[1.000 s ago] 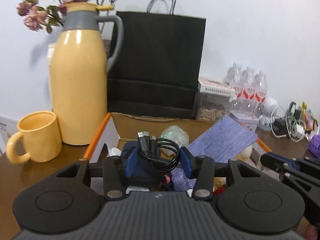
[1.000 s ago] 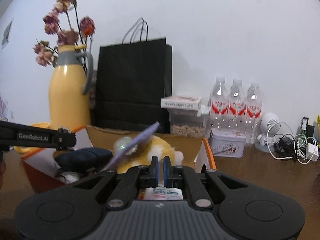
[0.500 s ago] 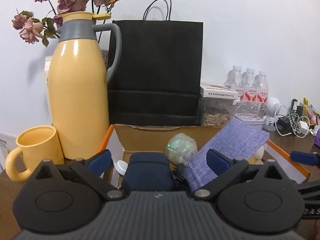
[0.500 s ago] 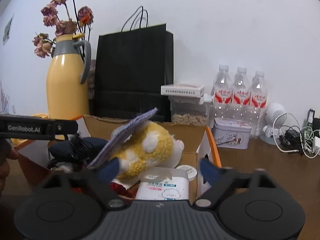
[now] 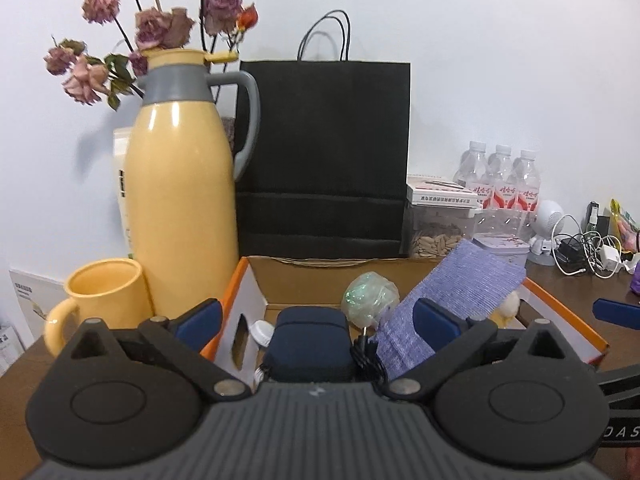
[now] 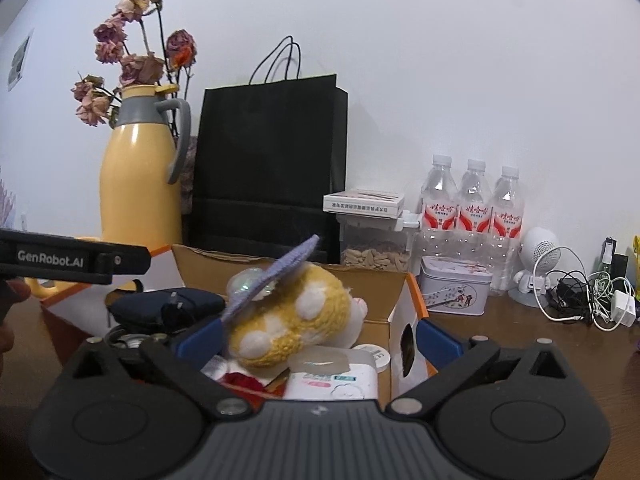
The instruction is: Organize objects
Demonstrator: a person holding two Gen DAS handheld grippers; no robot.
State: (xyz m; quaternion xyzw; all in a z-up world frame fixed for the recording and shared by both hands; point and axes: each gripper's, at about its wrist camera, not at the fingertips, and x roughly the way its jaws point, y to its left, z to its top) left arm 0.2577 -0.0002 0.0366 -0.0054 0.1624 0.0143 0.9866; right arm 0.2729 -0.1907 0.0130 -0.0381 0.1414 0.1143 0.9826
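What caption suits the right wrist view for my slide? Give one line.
Right gripper, jaws opening with nothing gripped, over a cardboard box holding a yellow plush toy, wet wipes and a navy pouch.

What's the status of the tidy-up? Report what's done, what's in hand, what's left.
Done: the cardboard box already holds the plush toy, navy case, black cable, purple cloth and wipes pack. In hand: nothing; the left gripper is open and the right gripper's jaws are opening, empty. Left: possibly the tangled chargers on the table.
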